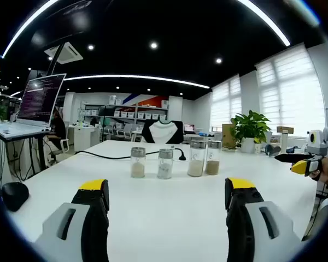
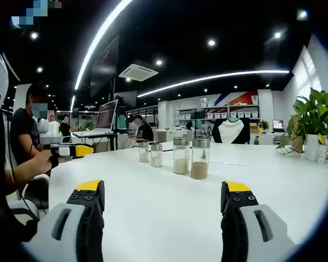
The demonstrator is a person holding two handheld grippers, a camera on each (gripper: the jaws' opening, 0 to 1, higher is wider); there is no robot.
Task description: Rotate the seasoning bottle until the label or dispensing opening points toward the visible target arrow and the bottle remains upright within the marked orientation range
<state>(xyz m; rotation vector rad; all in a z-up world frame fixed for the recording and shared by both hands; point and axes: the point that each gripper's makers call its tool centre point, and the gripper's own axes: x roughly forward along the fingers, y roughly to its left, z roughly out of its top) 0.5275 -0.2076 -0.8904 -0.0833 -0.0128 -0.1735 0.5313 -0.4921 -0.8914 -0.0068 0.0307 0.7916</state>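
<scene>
Four seasoning bottles [image 1: 165,163] stand upright mid-desk [image 1: 153,218], both tools [image 1: 167,196] [image 2: 163,199] spread apart short of them, ready to reach.

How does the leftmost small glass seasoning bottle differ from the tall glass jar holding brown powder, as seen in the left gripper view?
The leftmost small glass seasoning bottle is shorter and narrower than the tall glass jar of brown powder. The small bottle holds a pale, off-white fill; the tall jar's fill is darker brown. The small bottle stands at the row's left end, the tall jar at its right end. Both stand upright on the white table, have clear walls and silvery caps, and are untouched by either gripper.
</scene>
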